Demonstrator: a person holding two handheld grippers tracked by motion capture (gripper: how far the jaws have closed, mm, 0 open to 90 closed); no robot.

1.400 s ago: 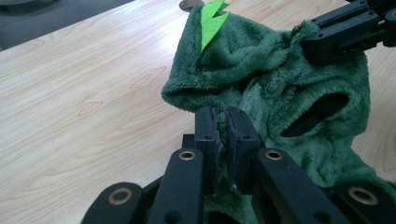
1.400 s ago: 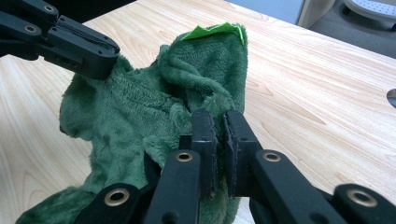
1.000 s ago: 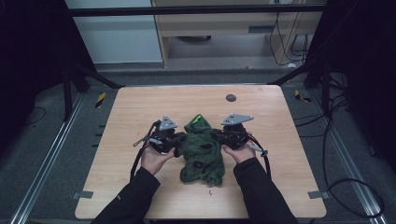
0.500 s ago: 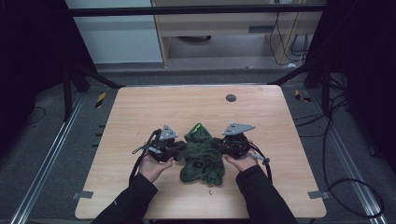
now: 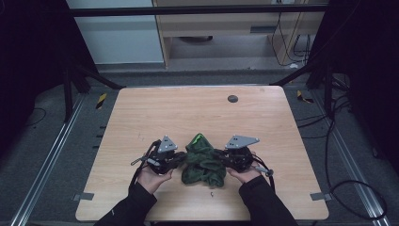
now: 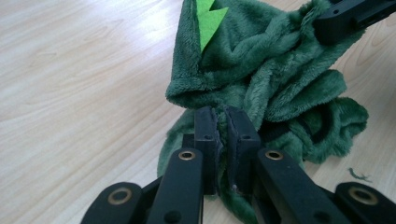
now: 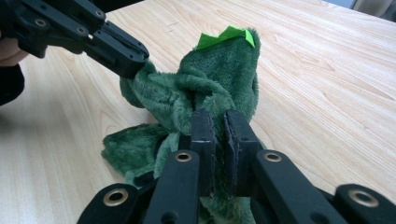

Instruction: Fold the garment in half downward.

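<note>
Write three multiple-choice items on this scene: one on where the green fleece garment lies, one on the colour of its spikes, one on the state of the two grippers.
1. Where does the green fleece garment lie?
A. near the table's front edge, between the two grippers
B. at the far edge, by the dark round spot
C. on the floor

2. What colour are the felt spikes on it?
A. red
B. bright lime green
C. white

3. How do the left gripper and right gripper stand?
A. both wide open
B. one open, one shut
C. both shut on the garment

Answers: 1 A, the high view shows it bunched between the hands on the table; 2 B, both gripper views show lime points; 3 C, each pair of jaws pinches fleece.
</note>
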